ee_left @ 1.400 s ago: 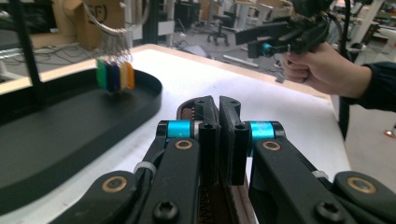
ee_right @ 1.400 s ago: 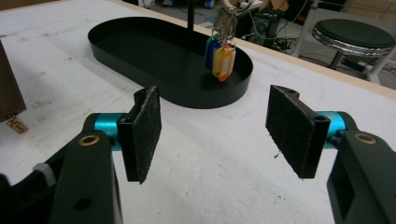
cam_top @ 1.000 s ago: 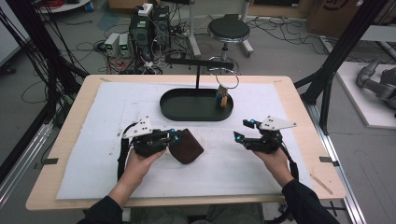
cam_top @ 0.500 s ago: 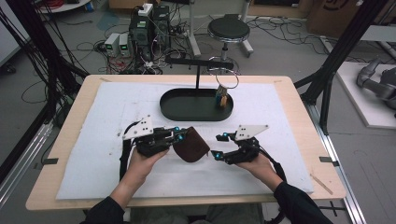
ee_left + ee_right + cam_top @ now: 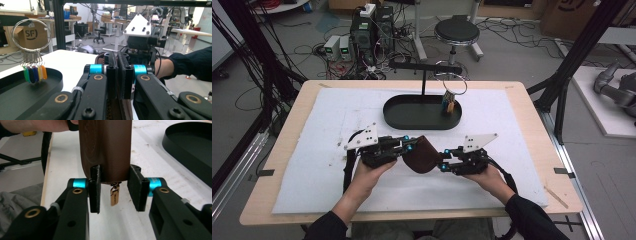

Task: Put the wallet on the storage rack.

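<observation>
A brown leather pouch (image 5: 421, 155) hangs between my two grippers above the white mat (image 5: 312, 165). My left gripper (image 5: 408, 145) is shut on its left edge; in the left gripper view the jaws (image 5: 117, 75) pinch the thin brown edge (image 5: 120, 110). My right gripper (image 5: 443, 162) has just been closing its jaws on the pouch's other end. In the right gripper view both pads (image 5: 113, 187) press the sides of the pouch (image 5: 106, 147). A gold zipper pull (image 5: 114, 196) dangles between them.
A black oval tray (image 5: 392, 112) lies behind the pouch on the mat, with a black stand (image 5: 423, 75) rising from it. A metal ring of coloured key tags (image 5: 450, 102) hangs over the tray (image 5: 25, 100); the tags (image 5: 33, 72) are near my left gripper.
My right gripper has moved left to the pouch and its jaws have narrowed onto the pouch's end. The left gripper and the pouch have stayed in place.
</observation>
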Demonstrator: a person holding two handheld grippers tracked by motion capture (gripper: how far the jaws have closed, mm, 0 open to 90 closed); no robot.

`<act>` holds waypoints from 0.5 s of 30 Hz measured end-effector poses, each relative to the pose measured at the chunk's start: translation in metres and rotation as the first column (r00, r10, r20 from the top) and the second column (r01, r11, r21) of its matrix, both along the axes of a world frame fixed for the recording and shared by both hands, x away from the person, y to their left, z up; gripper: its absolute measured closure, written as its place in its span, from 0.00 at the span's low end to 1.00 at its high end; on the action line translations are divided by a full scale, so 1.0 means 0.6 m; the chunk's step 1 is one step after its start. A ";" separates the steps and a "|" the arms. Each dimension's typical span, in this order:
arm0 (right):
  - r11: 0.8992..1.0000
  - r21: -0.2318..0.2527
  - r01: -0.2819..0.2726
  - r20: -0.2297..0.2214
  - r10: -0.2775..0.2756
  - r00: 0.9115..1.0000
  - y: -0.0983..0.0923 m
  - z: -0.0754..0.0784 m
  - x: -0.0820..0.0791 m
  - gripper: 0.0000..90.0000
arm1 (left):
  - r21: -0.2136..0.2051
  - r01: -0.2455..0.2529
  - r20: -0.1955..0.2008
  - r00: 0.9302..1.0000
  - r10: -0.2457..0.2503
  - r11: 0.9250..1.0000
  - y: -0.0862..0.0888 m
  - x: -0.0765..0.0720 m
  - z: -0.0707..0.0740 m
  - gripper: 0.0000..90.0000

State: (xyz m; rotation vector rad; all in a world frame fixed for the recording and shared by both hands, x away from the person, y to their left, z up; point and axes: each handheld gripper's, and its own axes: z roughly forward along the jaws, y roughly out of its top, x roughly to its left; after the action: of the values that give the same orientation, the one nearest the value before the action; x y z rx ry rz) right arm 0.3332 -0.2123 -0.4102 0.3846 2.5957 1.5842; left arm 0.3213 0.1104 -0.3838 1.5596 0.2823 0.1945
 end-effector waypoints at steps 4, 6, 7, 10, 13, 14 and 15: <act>1.000 0.009 0.006 0.008 -0.006 1.000 -0.008 0.005 0.001 0.78 | 0.033 -0.025 -0.016 1.000 0.026 0.999 0.010 0.004 -0.002 0.93; 1.000 -0.001 0.008 0.011 -0.008 1.000 -0.011 0.005 0.002 0.79 | 0.058 -0.037 -0.025 0.999 0.039 0.998 0.015 0.006 0.000 0.86; 1.000 -0.004 0.006 0.012 -0.005 1.000 -0.011 0.005 0.002 0.79 | 0.079 -0.038 -0.033 0.999 0.041 0.996 0.017 0.008 0.001 0.79; 1.000 -0.011 -0.004 0.018 0.004 1.000 -0.010 0.007 0.000 0.79 | 0.142 -0.034 -0.049 0.998 0.041 0.989 0.020 0.011 0.007 0.62; 0.999 -0.033 -0.016 0.042 0.017 0.999 -0.007 0.012 -0.002 0.79 | 0.204 0.019 -0.070 0.998 -0.005 0.979 0.018 0.016 0.010 0.52; 0.999 -0.039 -0.023 0.043 0.025 0.999 -0.006 0.013 -0.003 0.79 | 0.218 0.026 -0.073 0.997 -0.010 0.976 0.017 0.016 0.009 0.50; 0.999 -0.042 -0.027 0.044 0.029 0.999 -0.005 0.015 -0.003 0.79 | 0.227 0.037 -0.081 0.997 -0.019 0.973 0.016 0.017 0.008 0.49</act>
State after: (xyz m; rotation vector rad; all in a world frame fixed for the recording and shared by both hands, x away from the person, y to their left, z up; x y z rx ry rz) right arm 0.3313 -0.2156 -0.4014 0.3076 2.6071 1.5258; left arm 0.3315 0.1200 -0.3788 1.8013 0.3077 0.1473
